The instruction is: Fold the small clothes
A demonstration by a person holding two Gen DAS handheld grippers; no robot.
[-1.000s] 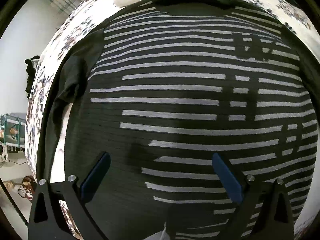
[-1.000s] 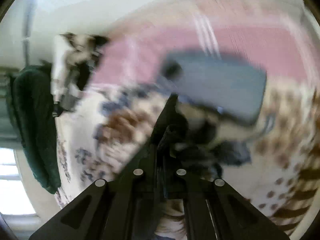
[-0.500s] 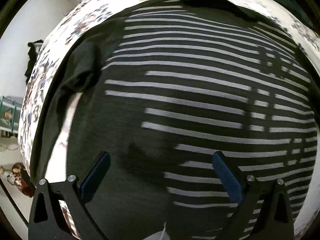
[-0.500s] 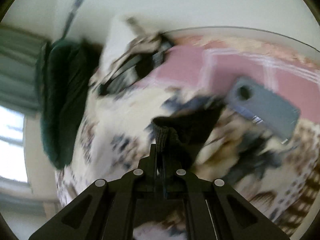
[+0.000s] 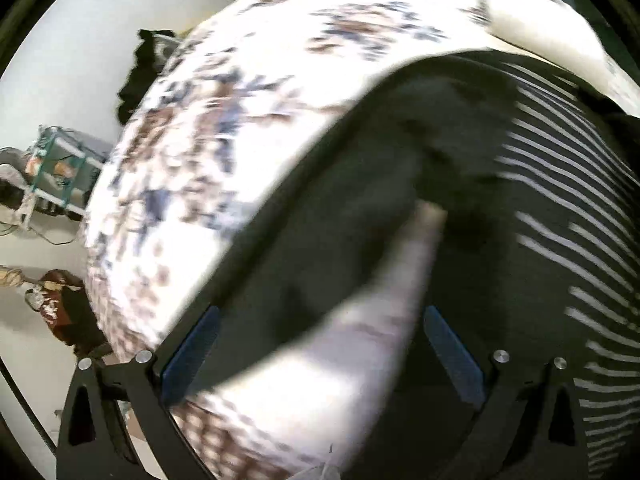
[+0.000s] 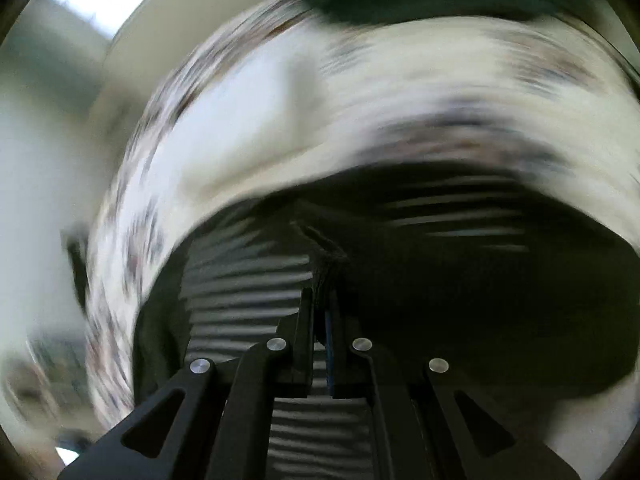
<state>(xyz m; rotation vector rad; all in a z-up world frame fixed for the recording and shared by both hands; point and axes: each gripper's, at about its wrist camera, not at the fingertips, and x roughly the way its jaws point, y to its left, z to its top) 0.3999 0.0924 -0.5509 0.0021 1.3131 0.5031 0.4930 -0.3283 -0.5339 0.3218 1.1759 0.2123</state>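
surface: bed with floral bedspread (image 5: 248, 128), white ground, brown and blue print; both views motion-blurred
garment: dark striped shirt (image 5: 560, 208) with thin white stripes, spread on the bedspread; in the left wrist view it fills the right side, its plain dark sleeve (image 5: 360, 208) running diagonally toward the bed's left edge
sleeve detail: a strip of bedspread shows between sleeve and shirt body, directly ahead of the left jaws
left gripper (image 5: 320, 344): jaws wide apart, blue pads visible, nothing pinched; hanging above the sleeve and that strip of bedspread, contact not evident
right gripper (image 6: 320, 320): jaws pressed nearly together with a fold of the striped shirt (image 6: 248, 280) clamped between them; fabric bunches up at the tips
right-side view: shirt drapes around and below the fingers, stripes readable on the left part, the right part too dark and blurred to read
pillow (image 5: 552, 36): pale, at the far edge of the bed beyond the shirt
off the bed: dark clothing (image 5: 140, 76) hanging past the bed's left edge, teal-framed rack (image 5: 52, 168) on the floor
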